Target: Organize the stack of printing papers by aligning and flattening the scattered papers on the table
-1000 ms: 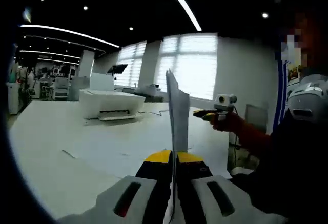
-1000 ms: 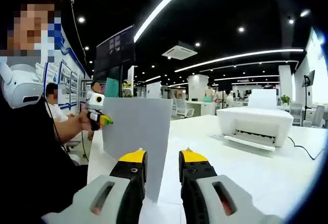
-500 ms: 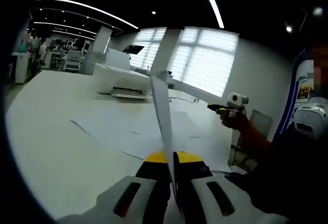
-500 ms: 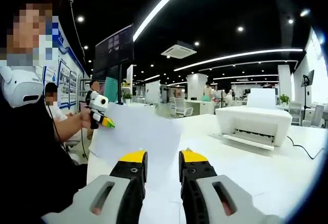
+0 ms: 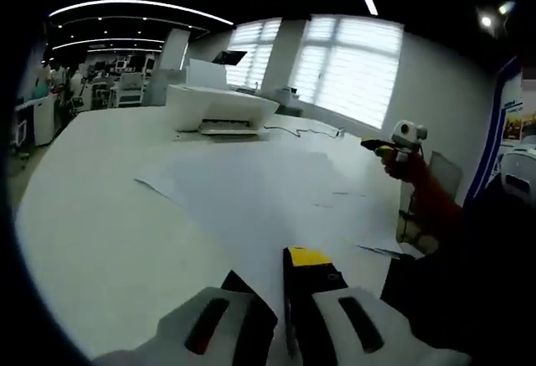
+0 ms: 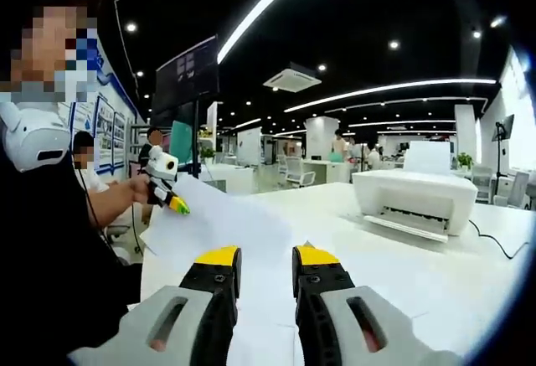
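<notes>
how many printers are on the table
1. The white printer sits at the far side of the table, beyond the spread sheets of paper; the right gripper view shows the same printer at right. Others may lie outside both views.

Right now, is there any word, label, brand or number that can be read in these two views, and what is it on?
None can be read.
Wall posters: print too small and blurred.
Printer: no legible brand or label.
Paper: blank.
Hanging screen: dark, nothing legible.
</notes>
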### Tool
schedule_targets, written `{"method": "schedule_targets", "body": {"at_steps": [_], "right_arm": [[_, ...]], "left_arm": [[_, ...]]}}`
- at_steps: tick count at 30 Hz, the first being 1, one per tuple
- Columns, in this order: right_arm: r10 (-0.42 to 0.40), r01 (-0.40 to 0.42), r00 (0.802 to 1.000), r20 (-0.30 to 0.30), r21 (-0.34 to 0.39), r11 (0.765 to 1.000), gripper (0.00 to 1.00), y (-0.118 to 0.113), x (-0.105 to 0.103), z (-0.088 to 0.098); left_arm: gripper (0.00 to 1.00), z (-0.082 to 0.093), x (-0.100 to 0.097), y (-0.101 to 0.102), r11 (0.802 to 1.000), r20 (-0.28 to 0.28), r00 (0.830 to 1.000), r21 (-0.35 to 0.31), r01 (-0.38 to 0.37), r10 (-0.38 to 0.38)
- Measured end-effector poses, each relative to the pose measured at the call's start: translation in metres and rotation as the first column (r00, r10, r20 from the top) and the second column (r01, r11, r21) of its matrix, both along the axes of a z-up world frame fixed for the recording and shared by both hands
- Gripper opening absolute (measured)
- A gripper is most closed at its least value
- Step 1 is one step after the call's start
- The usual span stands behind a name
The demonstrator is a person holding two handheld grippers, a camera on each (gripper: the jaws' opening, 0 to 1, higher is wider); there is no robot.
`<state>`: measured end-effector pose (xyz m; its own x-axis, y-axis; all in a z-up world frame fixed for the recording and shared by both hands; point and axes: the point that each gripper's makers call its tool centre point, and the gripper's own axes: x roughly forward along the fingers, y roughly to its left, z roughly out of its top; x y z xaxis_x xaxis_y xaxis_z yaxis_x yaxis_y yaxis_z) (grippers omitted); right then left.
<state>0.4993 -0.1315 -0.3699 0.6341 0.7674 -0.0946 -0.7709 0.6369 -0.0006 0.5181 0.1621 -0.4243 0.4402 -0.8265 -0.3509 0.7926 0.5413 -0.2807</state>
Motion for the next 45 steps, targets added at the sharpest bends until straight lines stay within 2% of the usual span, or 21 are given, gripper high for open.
{"method": "schedule_targets", "body": {"at_steps": [5,8,20,24,37,45], "right_arm": [[-0.014,0.014,1.000,-0.008,0.003,1.000,0.21,-0.003,0.002,-0.003],[-0.041,0.041,0.999,-0.011,-0.024,0.999,0.21,-0.008,0.006,-0.007],[-0.129,0.127,0.991,-0.021,-0.085,0.988,0.31,-0.023,0.019,-0.018],[-0.158,0.155,0.987,-0.033,-0.084,0.984,0.34,-0.029,0.025,-0.021],[-0.316,0.307,0.947,-0.061,-0.124,0.944,0.62,-0.057,0.056,-0.033],[-0.370,0.354,0.925,-0.089,-0.156,0.922,0.70,-0.070,0.073,-0.044]], "left_arm": [[0.07,-0.002,0.000,0.002,1.000,-0.015,1.000,0.005,0.001,-0.001],[0.07,-0.003,0.000,0.004,1.000,-0.022,1.000,0.009,0.004,-0.003],[0.07,-0.009,-0.001,0.010,1.000,-0.040,0.999,0.016,0.000,0.001],[0.07,-0.011,-0.001,0.011,1.000,-0.042,0.999,0.016,-0.001,0.001],[0.07,-0.012,-0.001,0.013,1.000,-0.033,0.999,0.012,0.007,-0.007],[0.07,-0.015,0.000,0.014,1.000,-0.035,0.999,0.014,0.014,-0.013]]}}
